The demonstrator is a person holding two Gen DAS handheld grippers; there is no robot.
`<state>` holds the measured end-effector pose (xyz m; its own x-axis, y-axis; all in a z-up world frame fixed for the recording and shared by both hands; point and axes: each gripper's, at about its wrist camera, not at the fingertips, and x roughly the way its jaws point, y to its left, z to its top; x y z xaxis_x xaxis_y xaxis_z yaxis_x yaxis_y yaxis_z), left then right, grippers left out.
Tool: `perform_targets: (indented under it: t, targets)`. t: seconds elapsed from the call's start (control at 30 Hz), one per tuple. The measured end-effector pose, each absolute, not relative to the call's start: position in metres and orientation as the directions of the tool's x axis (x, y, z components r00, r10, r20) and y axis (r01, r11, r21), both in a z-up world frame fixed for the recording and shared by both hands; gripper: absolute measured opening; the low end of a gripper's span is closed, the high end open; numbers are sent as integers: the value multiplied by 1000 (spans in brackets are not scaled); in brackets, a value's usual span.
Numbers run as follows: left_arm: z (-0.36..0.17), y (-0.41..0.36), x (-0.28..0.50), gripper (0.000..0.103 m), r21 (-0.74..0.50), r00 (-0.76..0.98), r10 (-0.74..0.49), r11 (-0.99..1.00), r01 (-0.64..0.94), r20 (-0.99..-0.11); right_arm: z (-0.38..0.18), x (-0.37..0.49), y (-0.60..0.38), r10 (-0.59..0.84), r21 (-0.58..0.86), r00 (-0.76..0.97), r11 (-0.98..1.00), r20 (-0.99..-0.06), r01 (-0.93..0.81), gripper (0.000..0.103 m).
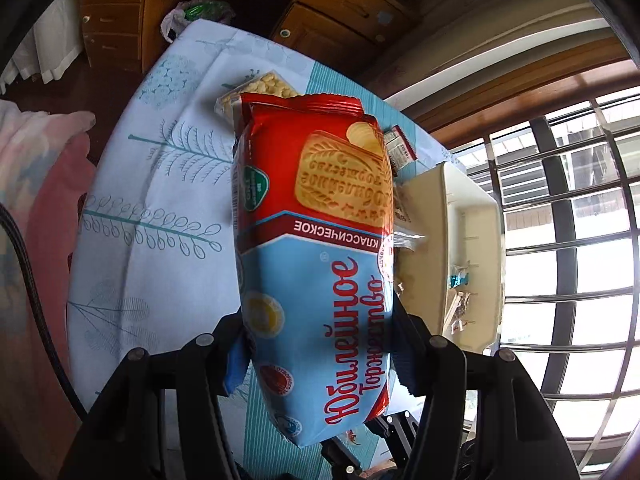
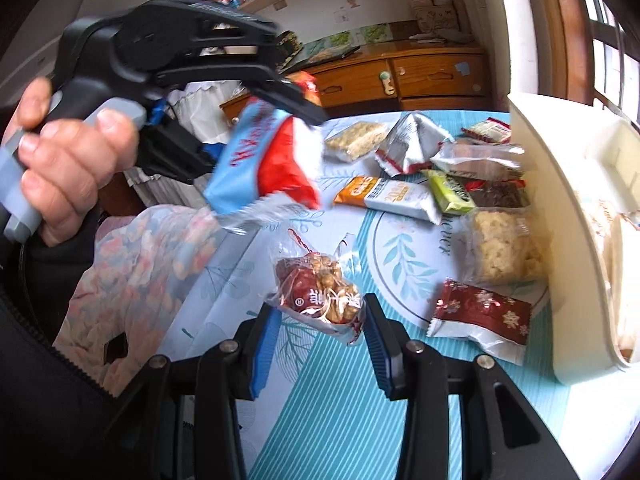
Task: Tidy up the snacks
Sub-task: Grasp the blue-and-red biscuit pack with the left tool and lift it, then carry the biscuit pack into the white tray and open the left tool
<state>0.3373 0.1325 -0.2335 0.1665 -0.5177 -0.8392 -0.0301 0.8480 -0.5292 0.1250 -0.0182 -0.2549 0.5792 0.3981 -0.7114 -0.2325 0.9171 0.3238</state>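
My left gripper is shut on a red and blue biscuit pack and holds it in the air above the table. The right wrist view shows that gripper with the pack at the upper left. My right gripper is open, its blue pads either side of a clear packet of red and gold sweets that lies on the tablecloth. A cream plastic bin stands at the right, also in the right wrist view.
Several snack packets lie on the tablecloth: a dark red snowflake packet, a rice-crisp block, an orange and white bar, a green packet, a silver bag. Wooden drawers stand behind.
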Motion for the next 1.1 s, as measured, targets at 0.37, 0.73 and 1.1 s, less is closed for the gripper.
perform_targets:
  t: [0.37, 0.73, 1.1]
  targets:
    - [-207, 113, 318, 57, -598, 286, -580, 801, 28, -763, -224, 115, -59, 383, 355, 653, 917, -654, -182, 41]
    - [-193, 66, 275, 57, -642, 393, -609, 764, 58, -689, -193, 104, -130, 424, 390, 684, 895, -594, -217, 41]
    - [-184, -11, 259, 57, -644, 401, -631, 755, 123, -664, -174, 98, -207, 417, 384, 696, 898, -585, -216, 41]
